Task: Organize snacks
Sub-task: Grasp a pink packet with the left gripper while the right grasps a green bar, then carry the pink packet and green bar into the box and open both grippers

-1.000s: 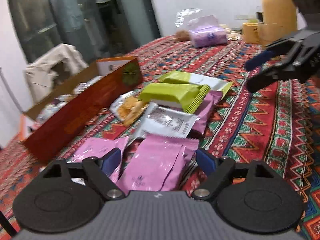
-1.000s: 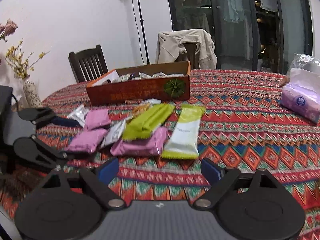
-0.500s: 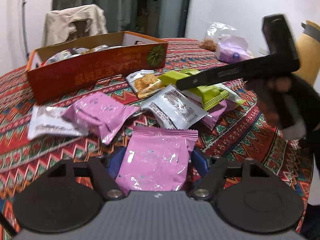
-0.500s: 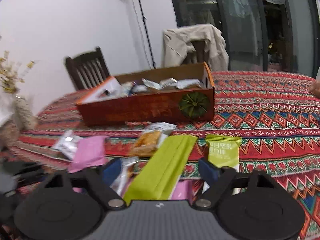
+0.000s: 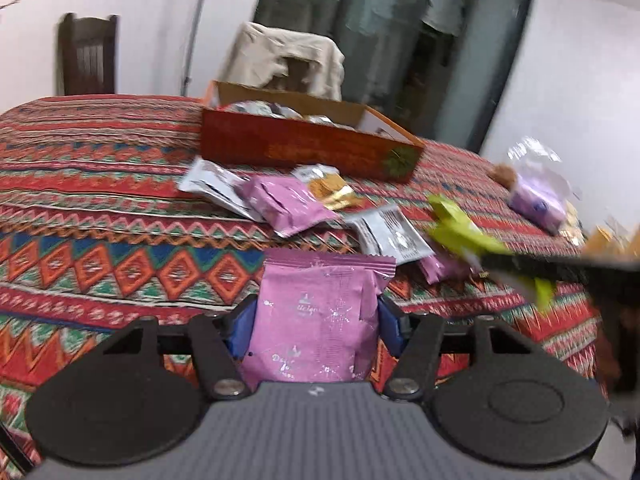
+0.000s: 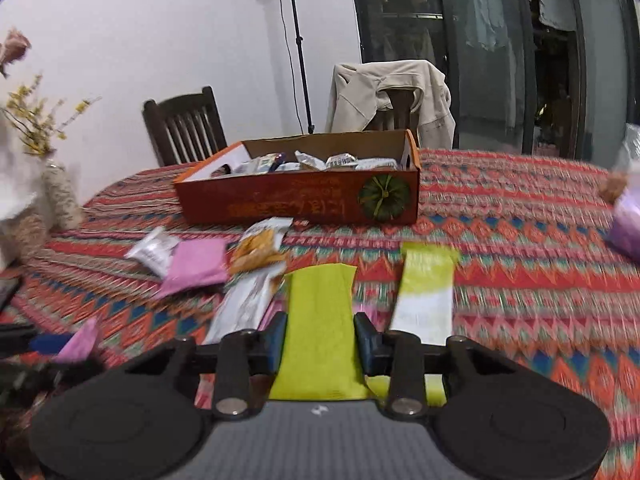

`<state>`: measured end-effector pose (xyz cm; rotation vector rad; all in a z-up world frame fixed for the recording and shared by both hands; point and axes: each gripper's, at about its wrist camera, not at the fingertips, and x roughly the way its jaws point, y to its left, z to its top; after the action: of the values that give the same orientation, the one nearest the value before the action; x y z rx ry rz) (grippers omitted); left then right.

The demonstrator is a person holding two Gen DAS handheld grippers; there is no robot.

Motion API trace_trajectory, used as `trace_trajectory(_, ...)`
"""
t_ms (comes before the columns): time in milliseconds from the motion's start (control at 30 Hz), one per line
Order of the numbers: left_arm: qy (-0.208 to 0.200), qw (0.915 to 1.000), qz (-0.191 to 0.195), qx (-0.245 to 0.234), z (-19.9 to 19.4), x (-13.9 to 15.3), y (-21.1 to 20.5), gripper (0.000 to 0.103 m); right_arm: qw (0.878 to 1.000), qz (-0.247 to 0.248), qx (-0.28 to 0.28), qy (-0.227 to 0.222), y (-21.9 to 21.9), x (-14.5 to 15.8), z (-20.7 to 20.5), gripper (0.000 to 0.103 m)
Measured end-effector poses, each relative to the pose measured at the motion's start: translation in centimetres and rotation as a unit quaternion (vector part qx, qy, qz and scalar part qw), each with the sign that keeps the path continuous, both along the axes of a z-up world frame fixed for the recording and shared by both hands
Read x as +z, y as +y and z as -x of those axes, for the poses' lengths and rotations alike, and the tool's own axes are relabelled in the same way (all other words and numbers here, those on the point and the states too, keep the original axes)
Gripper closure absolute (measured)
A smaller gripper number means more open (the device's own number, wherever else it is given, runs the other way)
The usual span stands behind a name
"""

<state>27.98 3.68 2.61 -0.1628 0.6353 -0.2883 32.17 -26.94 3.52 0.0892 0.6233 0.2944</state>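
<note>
Both claws gripping: pink pkt (image 5: 316,320), green pkt (image 6: 320,328).

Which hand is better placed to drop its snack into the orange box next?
Right, probably. The right hand-held gripper grips the green packet and faces the orange box squarely. The left hand-held gripper, closed on the pink packet, sees it off-centre.

Print on pink packet (image 5: 316,316) and orange box (image 6: 304,200) blurred, none legible

Left claw (image 5: 314,330) and right claw (image 6: 320,344), both pitched downward, have just been closing, each pinching a packet.
</note>
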Motion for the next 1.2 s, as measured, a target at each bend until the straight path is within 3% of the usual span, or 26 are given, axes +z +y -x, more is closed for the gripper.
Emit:
trace_trajectory(167, -0.007, 0.9996, -0.027, -0.002, -0.3, 0.9, -0.7, 0.041, 1.0, -0.012, -0.008, 0.001, -1.0, -0.2, 2.8, 0.069)
trace_trajectory(367, -0.009, 0.9996, -0.027, -0.004, -0.4, 1.0, -1.3, 0.041, 1.0, -0.012, -0.013, -0.016, -1.0, 0.2, 3.7, 0.069)
trace_trajectory(533, -0.008, 0.9995, -0.03, 0.001, -0.7, 0.8, -1.1, 0.041, 1.0, -0.006, -0.014, -0.017, -1.0, 0.4, 3.5, 0.069)
trace_trajectory(700, -0.002, 0.9994, -0.033, 0.004, -1.3, 0.4, -0.9, 0.041, 0.999, 0.037, -0.009, 0.009, 0.0, -1.4, 1.9, 0.066)
trace_trajectory(933, 0.002, 0.9995, -0.032, 0.003, -1.9, 0.2, -0.7, 0.041, 0.999, 0.045, -0.003, 0.019, 0.2, -2.5, 0.4, 0.064)
trace_trajectory(1000, 0.001, 0.9996, -0.03, 0.004, -2.1, 0.3, -0.5, 0.041, 0.999, 0.036, -0.002, 0.019, -0.1, -2.3, 0.4, 0.069)
trace_trajectory(1200, -0.015, 0.9996, -0.023, -0.008, -5.4, 2.8, -0.8, 0.041, 1.0, -0.01, 0.005, -0.004, -1.1, 0.1, 0.0, 0.07)
